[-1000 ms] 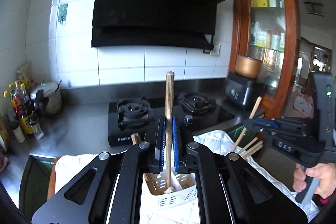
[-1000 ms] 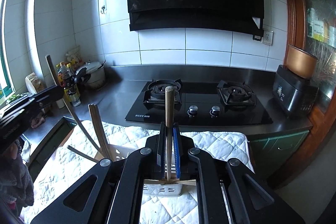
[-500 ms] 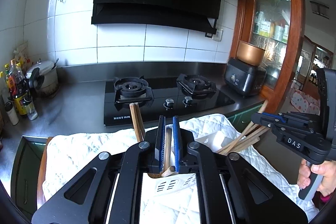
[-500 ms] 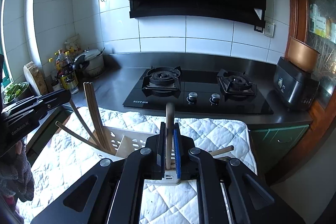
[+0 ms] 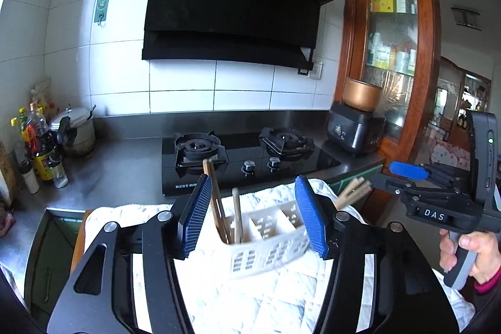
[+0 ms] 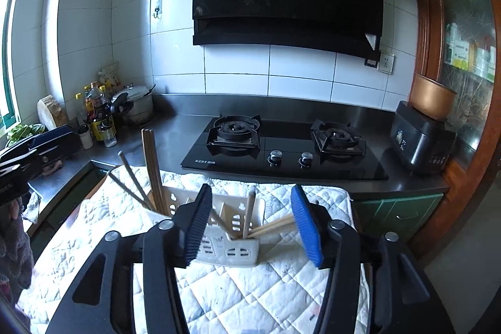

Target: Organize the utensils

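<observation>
Both tools opening up, pinching nothing: left tool (image 5: pixel 253 216), right tool (image 6: pixel 250 224). White caddy (image 6: pixel 230 249) on the quilted tabletop pad (image 6: pixel 250 296), chopsticks (image 6: pixel 249 216) standing loose inside its compartments.

Let go of both chopsticks — left gripper (image 5: pixel 253 218) and right gripper (image 6: pixel 250 224) jaws now opening. Dropped into the white holder (image 5: pixel 269 243) — pulled back from it.

Your left gripper's blue pad (image 5: pixel 194 216) is covering the lower part of the dark chopsticks (image 5: pixel 214 199), and the white basket (image 5: pixel 266 243) is blurring and hiding every stick's foot. The right pad (image 5: pixel 311 216) is blocking the light sticks (image 5: pixel 352 191). Your other gripper (image 6: pixel 29 158) is running off the right-wrist view's left edge.
</observation>
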A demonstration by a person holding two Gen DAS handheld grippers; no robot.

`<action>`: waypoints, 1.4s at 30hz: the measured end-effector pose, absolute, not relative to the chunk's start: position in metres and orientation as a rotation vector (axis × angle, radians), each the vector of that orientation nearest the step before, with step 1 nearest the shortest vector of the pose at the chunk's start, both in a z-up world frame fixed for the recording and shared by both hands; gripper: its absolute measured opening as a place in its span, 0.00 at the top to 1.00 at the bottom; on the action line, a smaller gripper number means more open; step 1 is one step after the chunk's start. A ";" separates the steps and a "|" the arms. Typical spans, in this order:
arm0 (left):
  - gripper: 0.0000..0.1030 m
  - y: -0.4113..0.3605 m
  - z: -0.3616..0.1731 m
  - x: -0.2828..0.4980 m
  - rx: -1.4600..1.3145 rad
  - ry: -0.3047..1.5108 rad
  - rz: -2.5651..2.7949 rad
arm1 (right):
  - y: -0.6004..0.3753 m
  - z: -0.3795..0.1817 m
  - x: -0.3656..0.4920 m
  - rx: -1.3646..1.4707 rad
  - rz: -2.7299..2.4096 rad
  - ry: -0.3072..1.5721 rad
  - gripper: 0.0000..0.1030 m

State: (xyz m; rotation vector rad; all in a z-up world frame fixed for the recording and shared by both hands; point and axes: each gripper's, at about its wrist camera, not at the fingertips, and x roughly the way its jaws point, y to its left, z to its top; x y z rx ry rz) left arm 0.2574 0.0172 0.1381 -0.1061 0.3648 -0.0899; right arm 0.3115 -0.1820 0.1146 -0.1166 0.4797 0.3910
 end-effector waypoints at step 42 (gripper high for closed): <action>0.26 0.051 0.032 0.050 -0.111 0.455 0.117 | -0.181 0.020 0.099 -0.091 0.266 0.511 0.07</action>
